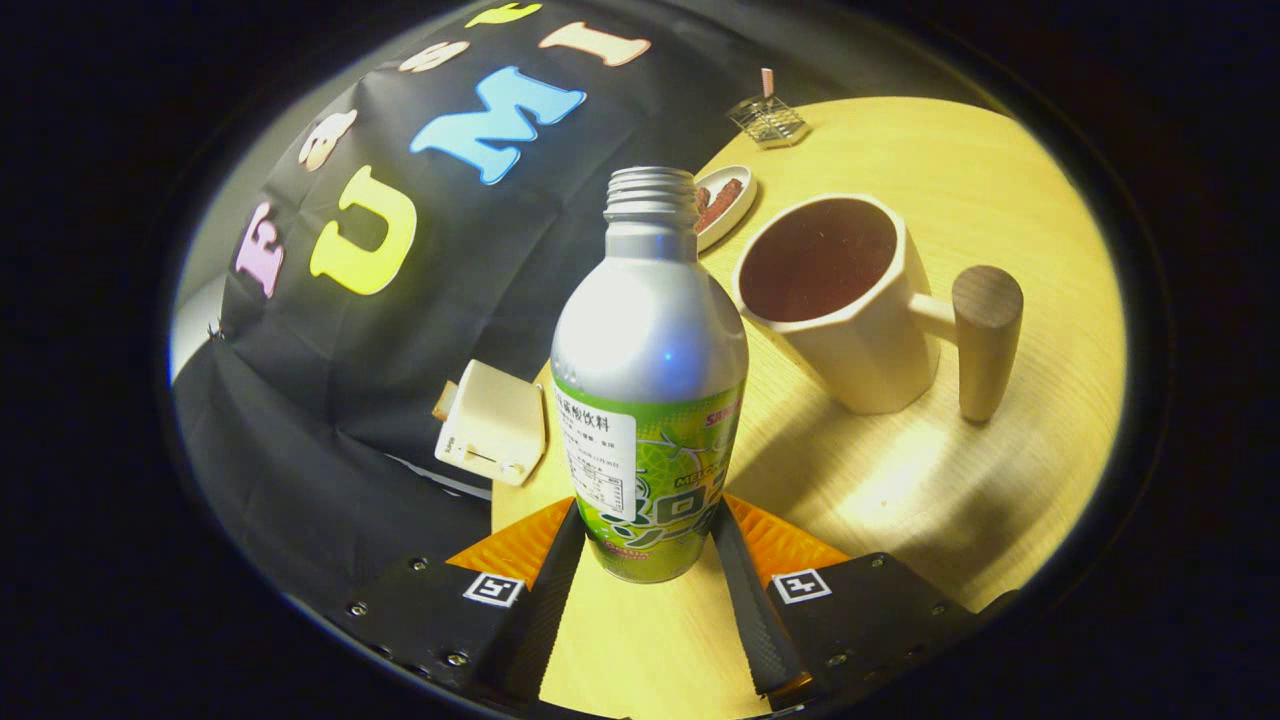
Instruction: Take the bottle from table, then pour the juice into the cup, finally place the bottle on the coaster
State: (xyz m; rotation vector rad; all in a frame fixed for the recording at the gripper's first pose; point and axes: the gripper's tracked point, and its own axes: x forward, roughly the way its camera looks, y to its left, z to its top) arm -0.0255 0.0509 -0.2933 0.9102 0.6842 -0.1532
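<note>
Bottle between the fingers, cap off, cup just beyond.

Your gripper (pixel 648 545) grips the bottle (pixel 648 370) low on its label, both fingers pressed to its sides, its base seemingly just off the table (pixel 900 480). Expect smooth, slippery, easily dented metal, so squeeze firmly but gently; the low hold may let it swing. The cup (pixel 835 300) already looks dark inside.

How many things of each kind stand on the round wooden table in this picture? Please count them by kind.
Bottle: 1, the uncapped bottle held between the jaws of the gripper
Cup: 1, the cream cup with a wooden handle
Small dish: 1, the dish with dark food
Wire rack: 1, the wire rack
Toaster-shaped item: 1, the cream box at the table edge
Total: 5
</note>
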